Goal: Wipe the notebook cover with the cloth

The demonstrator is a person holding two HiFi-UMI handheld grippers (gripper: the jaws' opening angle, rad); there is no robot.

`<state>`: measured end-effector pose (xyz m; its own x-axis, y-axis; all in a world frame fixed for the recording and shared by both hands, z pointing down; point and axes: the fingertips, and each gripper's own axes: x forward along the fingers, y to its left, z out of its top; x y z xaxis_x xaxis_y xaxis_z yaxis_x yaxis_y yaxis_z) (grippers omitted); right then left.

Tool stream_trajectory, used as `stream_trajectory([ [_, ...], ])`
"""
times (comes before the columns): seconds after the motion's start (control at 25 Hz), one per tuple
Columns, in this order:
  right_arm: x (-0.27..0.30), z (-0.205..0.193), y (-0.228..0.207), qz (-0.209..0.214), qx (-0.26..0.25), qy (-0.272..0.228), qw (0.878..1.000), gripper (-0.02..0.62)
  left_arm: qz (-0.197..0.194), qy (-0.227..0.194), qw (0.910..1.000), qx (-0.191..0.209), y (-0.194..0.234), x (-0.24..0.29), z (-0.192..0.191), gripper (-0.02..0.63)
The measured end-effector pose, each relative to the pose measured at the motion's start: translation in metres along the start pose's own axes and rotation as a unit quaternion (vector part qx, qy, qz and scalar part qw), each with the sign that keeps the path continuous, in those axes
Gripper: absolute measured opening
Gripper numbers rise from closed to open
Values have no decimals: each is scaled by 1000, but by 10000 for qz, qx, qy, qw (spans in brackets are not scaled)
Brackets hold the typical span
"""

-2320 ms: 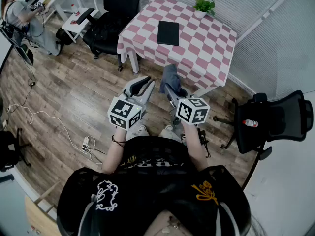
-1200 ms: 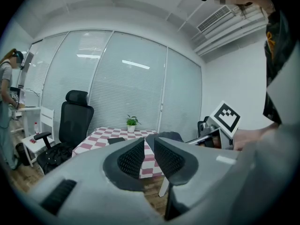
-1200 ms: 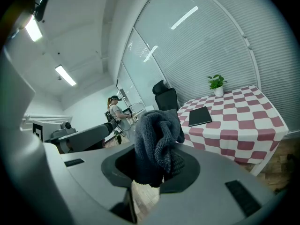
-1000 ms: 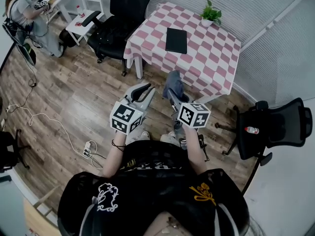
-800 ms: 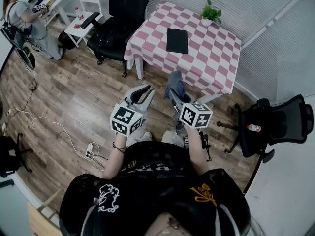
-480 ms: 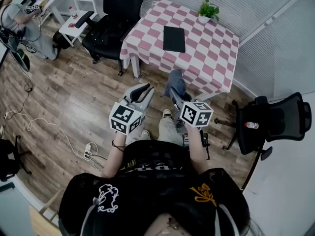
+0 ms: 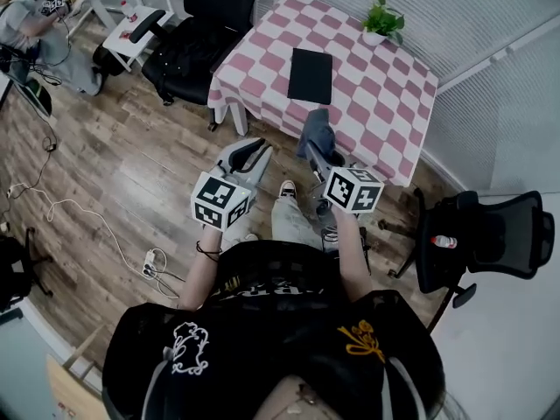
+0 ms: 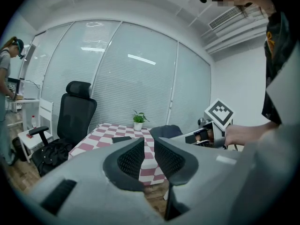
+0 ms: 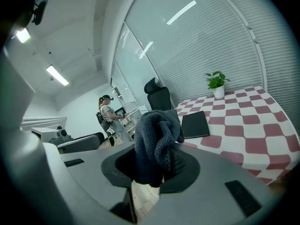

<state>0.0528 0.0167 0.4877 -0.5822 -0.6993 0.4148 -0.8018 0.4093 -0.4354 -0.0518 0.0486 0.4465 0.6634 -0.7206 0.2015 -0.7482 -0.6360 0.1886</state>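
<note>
A black notebook (image 7: pixel 311 75) lies flat on the pink-and-white checkered table (image 7: pixel 376 103). It also shows in the right gripper view (image 9: pixel 194 124) and, small, in the left gripper view (image 8: pixel 121 139). My right gripper (image 7: pixel 312 150) is shut on a dark blue-grey cloth (image 7: pixel 315 128), held in the air just short of the table's near edge. The cloth (image 9: pixel 157 139) bunches up out of the right gripper (image 9: pixel 155 168). My left gripper (image 7: pixel 261 150) hovers over the floor to its left. That left gripper (image 8: pixel 149 142) holds nothing, with only a thin slit between its pads.
A small potted plant (image 7: pixel 385 23) stands at the table's far corner. A black office chair (image 7: pixel 188 51) is left of the table, another (image 7: pixel 490 243) at the right. A person (image 7: pixel 35 20) works at a desk far left. Cables and a power strip (image 7: pixel 153 256) lie on the wooden floor.
Both grippers have been carried forward toward the table, which now lies closer. A foot has stepped forward below them. The cloth stays in the right gripper.
</note>
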Motion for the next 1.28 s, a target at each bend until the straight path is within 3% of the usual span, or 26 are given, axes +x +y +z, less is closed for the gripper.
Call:
stream_trajectory([
  [0.32, 70, 68, -76, 300, -78, 277, 9991, 89, 255, 4, 9997, 39, 44, 104, 37, 63],
  [0.56, 115, 90, -132, 388, -158, 696, 9967, 87, 493, 116, 9987, -37, 68, 163, 46, 63],
  [1.04, 185, 98, -171, 420, -266, 1247, 9910, 89, 628, 346, 9974, -1, 105, 199, 54, 63],
  [1.28, 210, 102, -181, 341, -159, 1367, 9899, 89, 461, 440, 9980, 34, 124, 220, 55, 63],
])
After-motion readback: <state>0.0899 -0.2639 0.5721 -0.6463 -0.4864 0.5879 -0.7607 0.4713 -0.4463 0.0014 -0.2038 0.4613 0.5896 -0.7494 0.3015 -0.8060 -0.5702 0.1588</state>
